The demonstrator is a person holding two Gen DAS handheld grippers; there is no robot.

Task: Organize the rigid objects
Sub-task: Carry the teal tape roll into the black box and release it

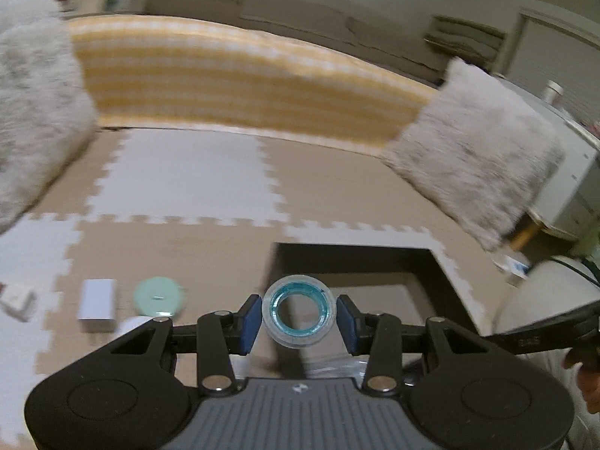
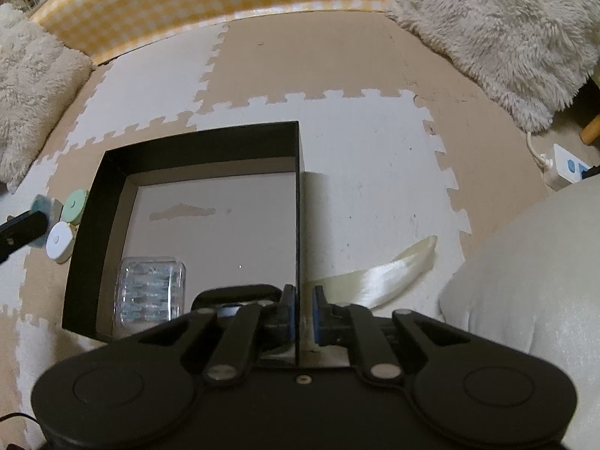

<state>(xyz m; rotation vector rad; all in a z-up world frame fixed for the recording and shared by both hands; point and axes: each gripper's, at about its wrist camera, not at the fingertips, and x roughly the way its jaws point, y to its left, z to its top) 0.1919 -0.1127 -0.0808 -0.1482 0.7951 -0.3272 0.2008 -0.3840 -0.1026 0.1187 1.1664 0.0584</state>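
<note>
My left gripper (image 1: 299, 317) is shut on a clear tape roll (image 1: 297, 315) with a teal core and holds it in the air, near the left wall of a black open box (image 1: 352, 258). My right gripper (image 2: 302, 313) is shut on the right wall of that box (image 2: 112, 172), one pad on each side. A clear plastic case (image 2: 150, 292) lies inside the box at its near left corner. On the mat left of the box lie a mint round disc (image 2: 75, 206), a white round disc (image 2: 58, 242) and a small white box (image 1: 97, 300).
Beige and white foam puzzle mat covers the floor. Fluffy grey cushions (image 2: 506, 37) sit at both sides, and a yellow checked pad (image 1: 243, 75) runs along the back. A pale ribbon strip (image 2: 393, 270) lies right of the box. A white power strip (image 2: 566, 168) is at far right.
</note>
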